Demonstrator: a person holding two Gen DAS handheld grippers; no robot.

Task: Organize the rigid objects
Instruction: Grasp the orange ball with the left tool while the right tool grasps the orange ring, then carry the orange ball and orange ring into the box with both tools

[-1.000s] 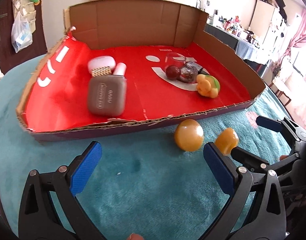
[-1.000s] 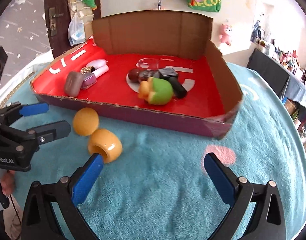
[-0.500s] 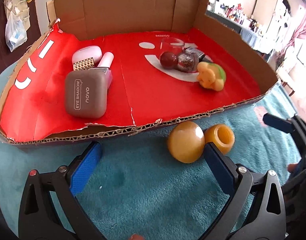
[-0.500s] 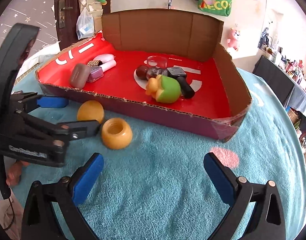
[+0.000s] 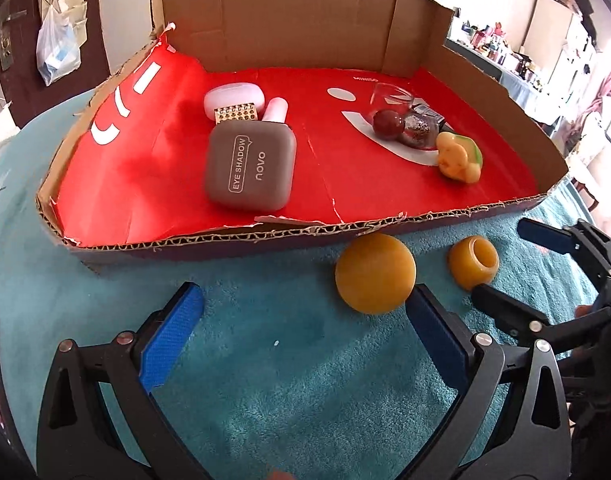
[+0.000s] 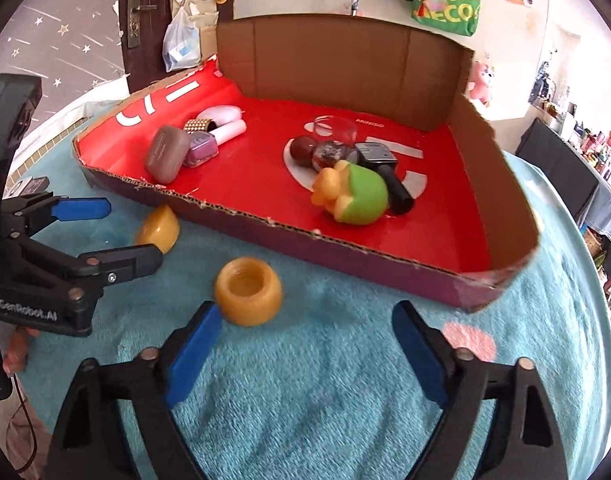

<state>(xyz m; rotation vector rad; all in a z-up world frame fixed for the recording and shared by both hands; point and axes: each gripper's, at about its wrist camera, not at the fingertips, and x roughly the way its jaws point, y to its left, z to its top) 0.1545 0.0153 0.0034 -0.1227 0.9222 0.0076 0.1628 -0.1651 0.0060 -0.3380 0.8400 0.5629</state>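
Observation:
An amber ball [image 5: 375, 274] and a hollow amber cup [image 5: 473, 262] lie on the teal cloth in front of a cardboard tray [image 5: 265, 236] lined in red. My left gripper [image 5: 305, 320] is open, and the ball sits just ahead of its right fingertip. In the right wrist view the cup [image 6: 249, 296] stands mouth up just ahead of the left pad [image 6: 193, 344] of my right gripper [image 6: 307, 320]. Those jaws are closing, with no pad pressing on anything. The left gripper [image 6: 135, 233] shows there with its fingers on either side of the ball [image 6: 157, 232].
The tray [image 6: 345, 248] holds a brown eye shadow case [image 5: 251, 168], a white case, a pink tube, a glass, a dark red ball, a black item and a green and yellow toy [image 6: 353, 194]. High cardboard walls close its back and right side. Teal cloth [image 5: 305, 400] covers the table.
Both grippers came closer to the tray and the amber pieces. The right jaws narrowed. The cup went from lying on its side to mouth up.

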